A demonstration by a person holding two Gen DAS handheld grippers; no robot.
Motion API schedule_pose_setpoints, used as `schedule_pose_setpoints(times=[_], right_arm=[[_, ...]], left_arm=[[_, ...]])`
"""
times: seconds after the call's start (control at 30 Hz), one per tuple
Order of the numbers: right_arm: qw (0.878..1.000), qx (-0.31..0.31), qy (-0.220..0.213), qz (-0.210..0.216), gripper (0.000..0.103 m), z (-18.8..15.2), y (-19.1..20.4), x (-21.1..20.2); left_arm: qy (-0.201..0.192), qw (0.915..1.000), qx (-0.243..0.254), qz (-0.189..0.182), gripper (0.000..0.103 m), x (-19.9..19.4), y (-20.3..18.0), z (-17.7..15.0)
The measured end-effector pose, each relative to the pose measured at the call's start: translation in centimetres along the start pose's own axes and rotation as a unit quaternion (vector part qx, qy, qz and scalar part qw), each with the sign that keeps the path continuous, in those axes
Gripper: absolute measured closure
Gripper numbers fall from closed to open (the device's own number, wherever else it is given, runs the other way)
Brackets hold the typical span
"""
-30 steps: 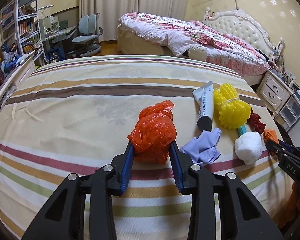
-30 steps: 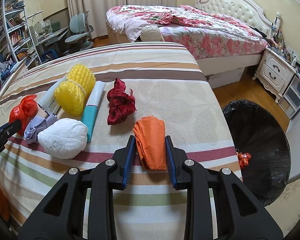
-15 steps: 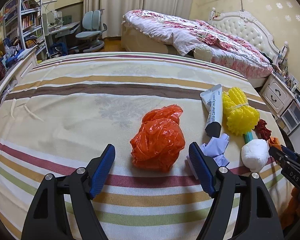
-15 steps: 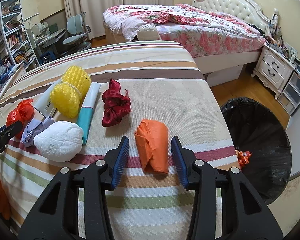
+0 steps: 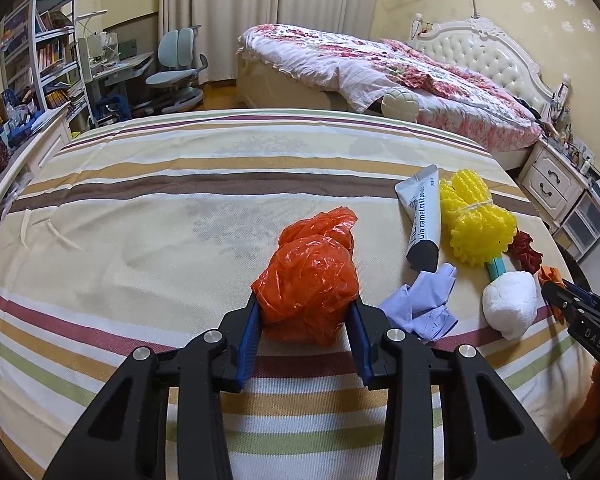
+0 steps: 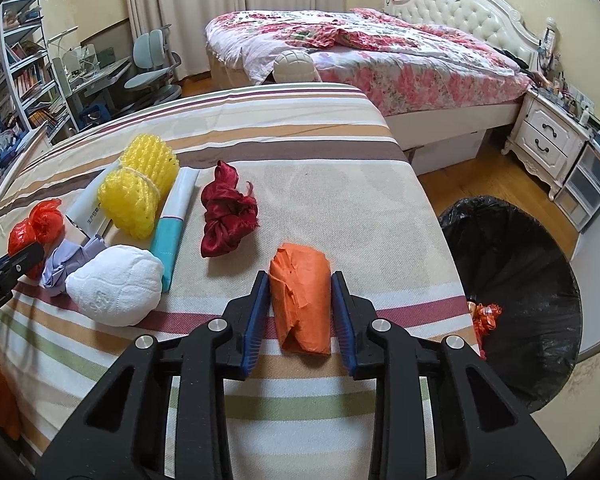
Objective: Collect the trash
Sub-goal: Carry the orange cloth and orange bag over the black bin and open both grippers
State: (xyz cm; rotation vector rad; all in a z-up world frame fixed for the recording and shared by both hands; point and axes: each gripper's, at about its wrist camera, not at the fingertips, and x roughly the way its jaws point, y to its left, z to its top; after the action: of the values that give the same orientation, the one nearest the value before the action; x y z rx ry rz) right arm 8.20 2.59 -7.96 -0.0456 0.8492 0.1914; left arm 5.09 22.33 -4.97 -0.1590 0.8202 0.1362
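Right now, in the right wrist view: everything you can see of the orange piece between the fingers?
The orange paper wad looks like matte crepe-like paper, folded and rolled into a stubby bundle with torn, creased edges at its upper left. It lies flat on the striped bedspread, long axis pointing away from the camera. The right hand-held gripper brackets it, blue pads at both flanks, seemingly touching. Nothing else touches it; the red cloth scrap lies apart.
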Motion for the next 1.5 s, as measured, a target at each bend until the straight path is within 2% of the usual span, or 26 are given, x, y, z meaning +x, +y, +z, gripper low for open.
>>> schedule_pose_setpoints(times=[0.27,0.6,1.13,1.5], right_arm=[[1.0,-0.001,-0.012,0.002,0.073,-0.1,0.1,-1.0],[0.999,0.011,-0.042,-0.008,0.073,-0.1,-1.4,-3.7],[0.991,0.071,-0.08,-0.08,0.073,-1.5,-9.3,-8.1],[0.983,0.106,-0.093,-0.12,0.073,-2.2,-14.7,-8.7]], left_arm=[[-0.016,0.9998,-0.001,-0.007,0.064,-1.9,-0.5,-0.6],[-0.051,0.9976,0.02,-0.043,0.064,-4.9,-3.9,-0.2],[-0.071,0.9831,0.102,-0.135,0.064,-5.7,-15.1,-0.6],[-0.075,0.9701,0.153,-0.173,0.064,-4.6,-22.8,-0.6]])
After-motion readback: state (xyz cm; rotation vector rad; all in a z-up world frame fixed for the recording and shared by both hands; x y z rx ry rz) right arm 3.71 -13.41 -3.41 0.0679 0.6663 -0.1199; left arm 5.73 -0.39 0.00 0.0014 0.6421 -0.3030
